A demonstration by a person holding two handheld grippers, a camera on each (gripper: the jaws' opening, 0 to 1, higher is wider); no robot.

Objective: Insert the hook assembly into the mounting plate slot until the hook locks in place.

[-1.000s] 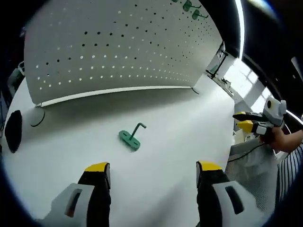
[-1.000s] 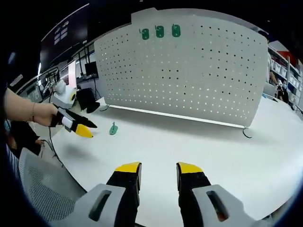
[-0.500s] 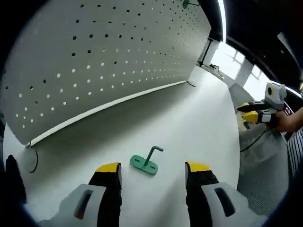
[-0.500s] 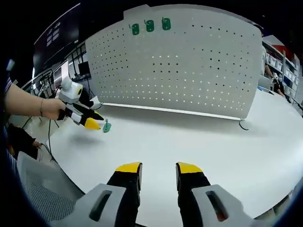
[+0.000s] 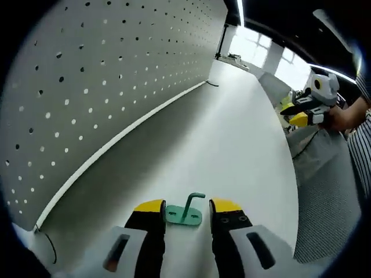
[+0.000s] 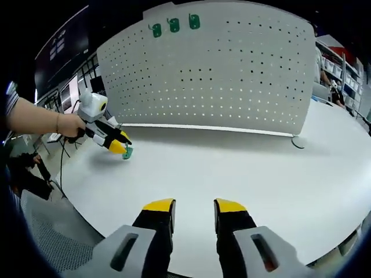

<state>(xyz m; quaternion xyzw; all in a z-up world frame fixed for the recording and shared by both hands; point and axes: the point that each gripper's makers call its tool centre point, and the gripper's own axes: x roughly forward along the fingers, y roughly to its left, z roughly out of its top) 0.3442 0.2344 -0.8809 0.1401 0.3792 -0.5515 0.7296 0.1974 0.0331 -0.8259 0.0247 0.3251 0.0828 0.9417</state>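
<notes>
A green hook assembly [image 5: 185, 213] lies flat on the white table [image 5: 232, 145], its bent rod pointing away from me. My left gripper [image 5: 186, 207] is open and low over it, a yellow-tipped jaw on each side of the green base with little gap left. In the right gripper view the left gripper [image 6: 120, 145] is at the far left with the hook assembly [image 6: 127, 153] at its tips. The white perforated mounting plate [image 6: 232, 75] stands upright behind. My right gripper [image 6: 194, 205] is open over bare table, holding nothing; it also appears as the right gripper [image 5: 301, 113] in the left gripper view.
Three green hooks [image 6: 173, 25] hang along the plate's top edge. A dark cable [image 6: 297, 142] loops at the plate's right foot. A grey mesh chair [image 6: 52, 231] stands off the table's left edge. A person's hand [image 6: 64, 124] holds the left gripper.
My left gripper has come down onto the hook and its jaws have narrowed around the green base. The right gripper has barely shifted.
</notes>
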